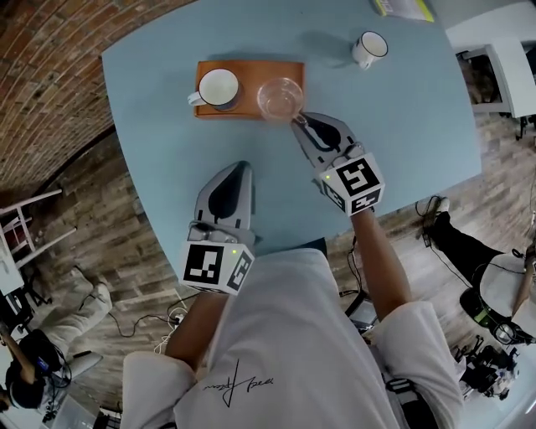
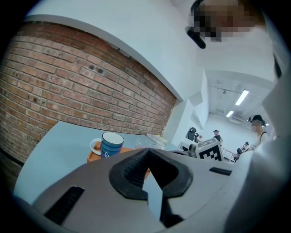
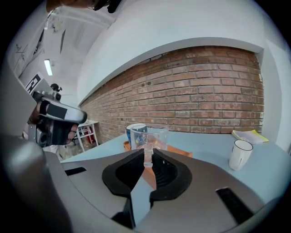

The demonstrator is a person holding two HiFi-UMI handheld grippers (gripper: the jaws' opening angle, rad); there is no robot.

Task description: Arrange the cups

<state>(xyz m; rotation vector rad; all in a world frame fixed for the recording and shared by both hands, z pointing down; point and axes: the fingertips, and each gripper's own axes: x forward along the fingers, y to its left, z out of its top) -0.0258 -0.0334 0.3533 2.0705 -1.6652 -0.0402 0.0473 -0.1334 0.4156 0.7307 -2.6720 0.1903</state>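
- Your right gripper [image 1: 301,124] is clamped on the handle [image 3: 147,154] of the clear glass cup [image 1: 280,98]. The cup sits just past the jaw tips, at the right end of the orange tray [image 1: 251,71].
- Your left gripper [image 1: 237,172] has its jaws pressed together with nothing between them. It hovers over the near part of the blue table [image 1: 394,126], well apart from the tray.
- The blue mug [image 1: 218,89] stands on the tray's left end, just beside the glass cup. The white mug [image 1: 368,49] stands alone on the table, off to the right of the tray.
- You cannot tell whether the glass cup's base touches the tray, because the jaws and the cup's own rim cover it.
- The yellow pad [image 1: 404,7] is cut off by the top edge of the head view.
- The blue mug carries a white swirl mark. The script [image 1: 239,381] on your shirt is too small to read.
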